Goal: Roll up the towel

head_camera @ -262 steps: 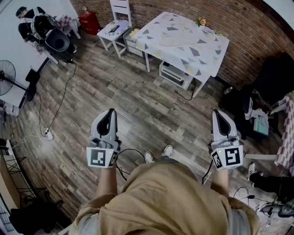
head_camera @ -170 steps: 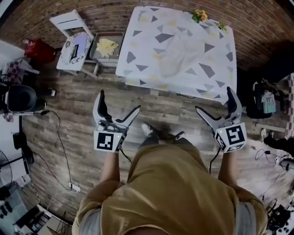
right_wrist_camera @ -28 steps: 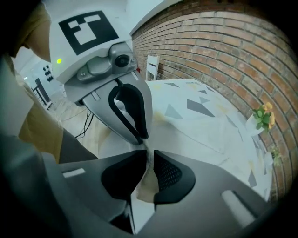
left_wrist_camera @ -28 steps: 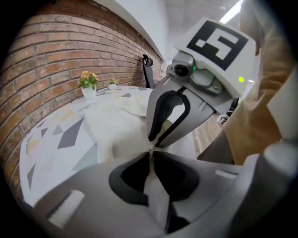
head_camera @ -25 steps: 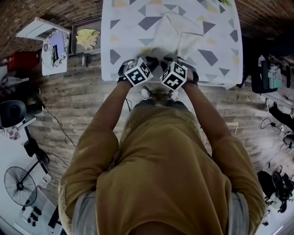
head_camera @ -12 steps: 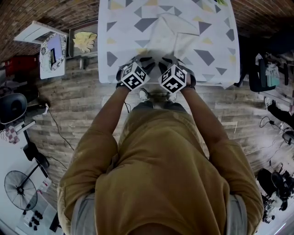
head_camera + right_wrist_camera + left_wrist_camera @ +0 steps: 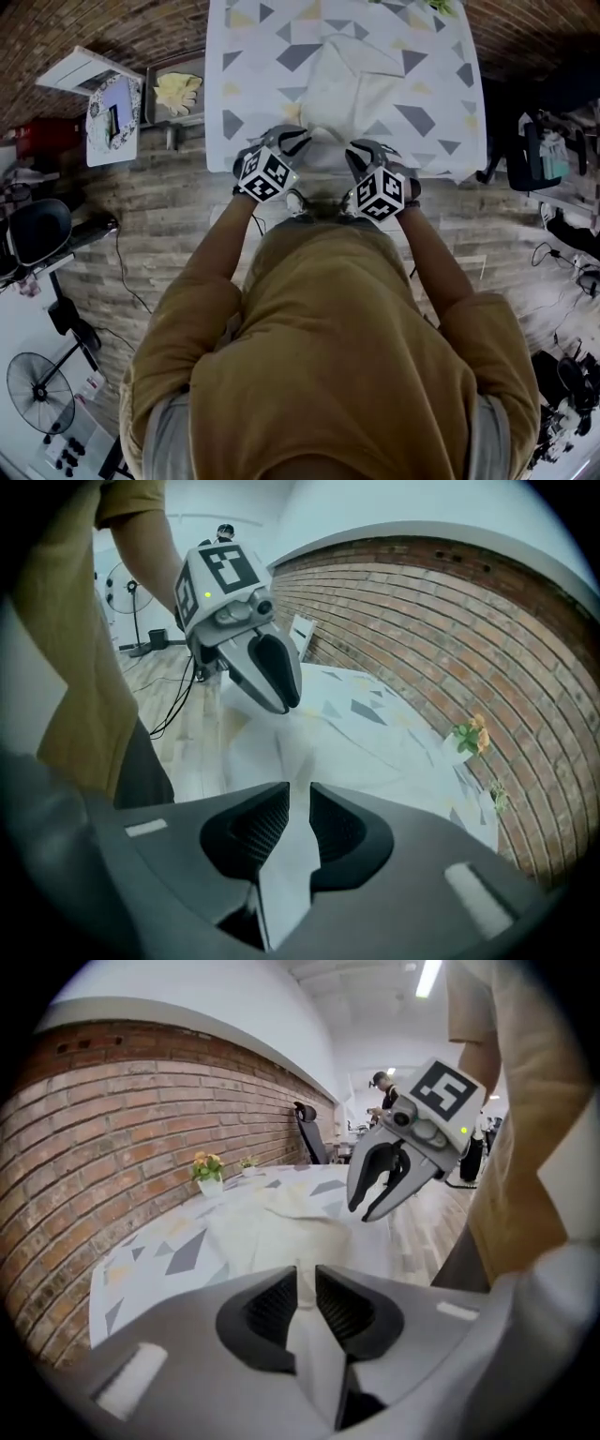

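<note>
While both pairs of jaws pinch near hem of towel [image 7: 352, 84], I read step as start of roll: hem gathered at desk [image 7: 246, 66] edge closest to me. Left gripper [image 7: 307, 1279] jaws just eased a touch wider, cloth pinched between them. Right gripper [image 7: 300, 799] clamped on same hem, just beside. Towel lies mid-desk, long axis running away from me toward brick wall. Next, I judge: turn hem over onto itself, hands level, roll along that axis.
</note>
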Motion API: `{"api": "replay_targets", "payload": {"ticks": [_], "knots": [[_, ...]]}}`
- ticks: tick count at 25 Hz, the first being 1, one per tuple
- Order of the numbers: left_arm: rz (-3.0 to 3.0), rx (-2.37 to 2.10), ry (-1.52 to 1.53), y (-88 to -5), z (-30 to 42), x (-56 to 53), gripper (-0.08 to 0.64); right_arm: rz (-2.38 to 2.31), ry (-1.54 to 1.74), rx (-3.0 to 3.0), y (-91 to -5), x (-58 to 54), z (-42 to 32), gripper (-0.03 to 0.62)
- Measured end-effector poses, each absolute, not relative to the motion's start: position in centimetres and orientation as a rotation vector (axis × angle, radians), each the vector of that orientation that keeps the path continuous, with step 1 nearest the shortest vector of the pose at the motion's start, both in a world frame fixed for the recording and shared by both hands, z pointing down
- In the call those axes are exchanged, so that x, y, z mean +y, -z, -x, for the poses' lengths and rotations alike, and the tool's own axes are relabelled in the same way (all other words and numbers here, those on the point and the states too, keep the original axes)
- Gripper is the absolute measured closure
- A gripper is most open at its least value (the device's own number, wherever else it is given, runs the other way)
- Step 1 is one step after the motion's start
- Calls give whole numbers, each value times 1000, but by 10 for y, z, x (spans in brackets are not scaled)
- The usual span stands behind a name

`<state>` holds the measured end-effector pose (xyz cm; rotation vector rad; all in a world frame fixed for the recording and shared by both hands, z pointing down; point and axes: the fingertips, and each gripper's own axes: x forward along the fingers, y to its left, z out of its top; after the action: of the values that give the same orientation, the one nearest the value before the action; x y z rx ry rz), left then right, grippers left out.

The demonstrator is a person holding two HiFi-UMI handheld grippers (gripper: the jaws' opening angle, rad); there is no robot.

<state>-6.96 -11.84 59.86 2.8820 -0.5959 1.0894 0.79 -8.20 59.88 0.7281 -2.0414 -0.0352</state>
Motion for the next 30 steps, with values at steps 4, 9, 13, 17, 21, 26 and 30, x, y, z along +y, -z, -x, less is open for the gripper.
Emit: {"api": "replay_targets", "payload": {"ticks": [4, 9, 13, 17, 21, 26, 30], "knots": [[-2965, -467, -1135, -598, 56, -104, 454, -637, 74, -2068, -604, -71, 17, 528], [-2972, -214, -1276, -617, 41, -91, 454, -552, 131, -2009, -624, -77, 30, 526], [-2943, -145, -1350, -627, 43, -97, 454, -534, 140, -1952, -633, -90, 24, 526], [-2921, -75, -1427, -634, 47, -101, 454, -504, 160, -1916, -634, -99, 21, 526], [-2938, -88, -1445, -633, 47, -108, 454, -500, 187, -1890, -632, -105, 22, 526], [-2957, -79, -1464, -636, 46, -111, 454, -539, 217, -1884, -625, -110, 22, 526], [-2976, -74, -1482, -639, 45, -110, 454, -522, 252, -1848, -629, -112, 18, 526]]}}
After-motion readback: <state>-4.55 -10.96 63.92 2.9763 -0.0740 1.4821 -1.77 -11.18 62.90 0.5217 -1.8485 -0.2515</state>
